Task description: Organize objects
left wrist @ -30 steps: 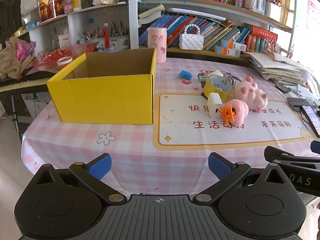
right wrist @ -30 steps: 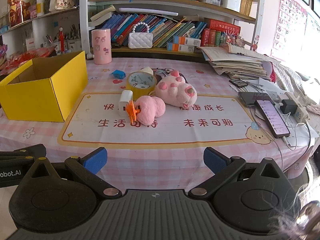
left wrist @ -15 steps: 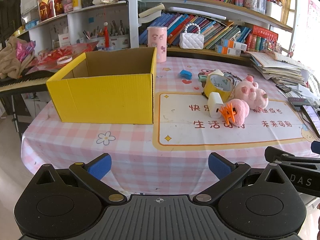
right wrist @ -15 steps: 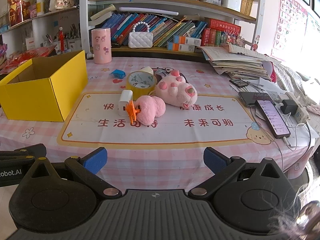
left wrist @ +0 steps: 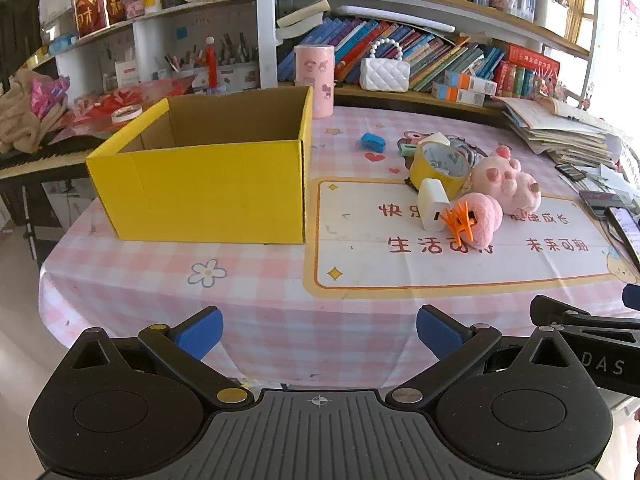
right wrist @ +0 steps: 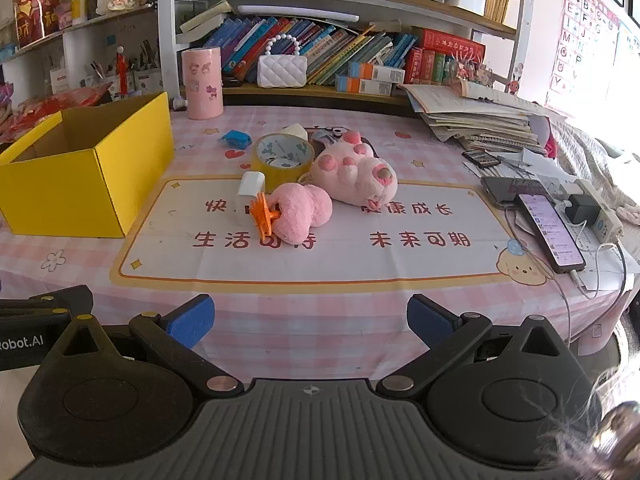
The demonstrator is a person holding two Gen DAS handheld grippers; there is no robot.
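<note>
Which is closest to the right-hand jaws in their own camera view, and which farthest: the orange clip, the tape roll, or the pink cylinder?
1. Orange clip, centre of the mat, nearest.
2. Tape roll, just behind it.
3. Pink cylinder, upright at the table's back edge, farthest.

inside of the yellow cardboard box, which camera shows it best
The left wrist view: the open yellow cardboard box sits nearly head-on, showing its brown inner back and side walls, though the front wall hides the floor. The right wrist view catches the box only at the left edge, cropped, with less interior visible.
</note>
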